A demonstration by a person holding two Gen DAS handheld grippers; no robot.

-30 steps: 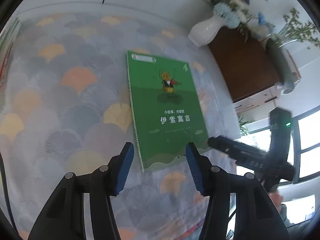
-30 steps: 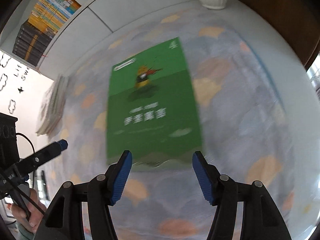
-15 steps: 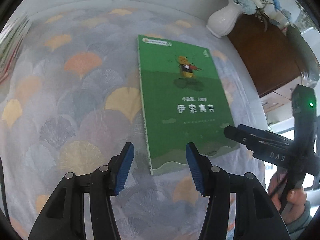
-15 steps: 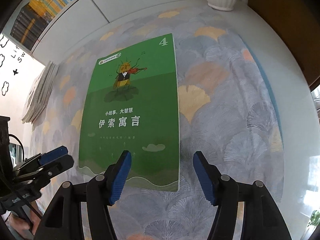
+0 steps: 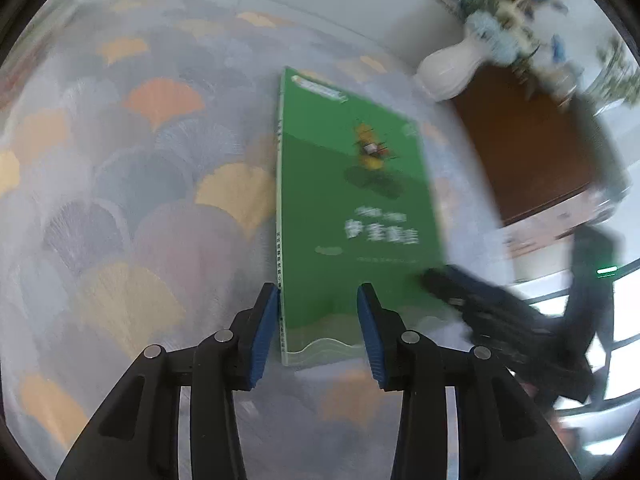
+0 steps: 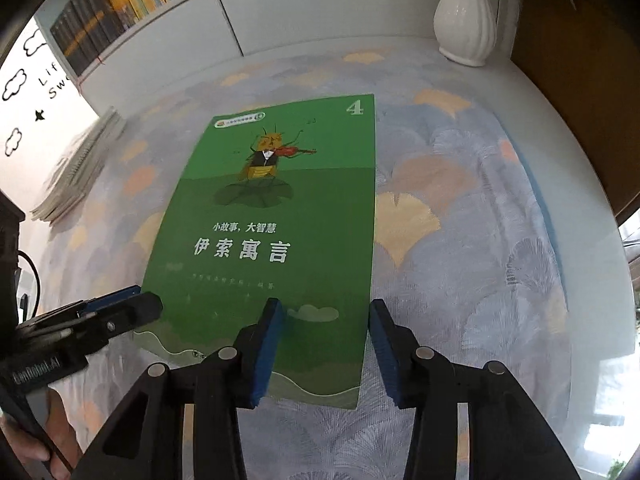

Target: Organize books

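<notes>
1. The green book (image 6: 276,216) lies flat, cover up, on the leaf-patterned tablecloth (image 6: 472,264), with its long axis running from near to far.
2. The left gripper (image 5: 318,320) straddles the book's near-left corner at the spine; its jaws are closing, the pads not yet pressing.
3. The right gripper (image 6: 326,344) straddles the near-right corner over the open edge, its jaws likewise closing on nothing yet.
4. Both sit equally close to the near short edge, so a two-handed lift looks likely.
5. The stack of books (image 6: 76,168) lies far left; a white vase (image 6: 466,20) stands far right.
</notes>
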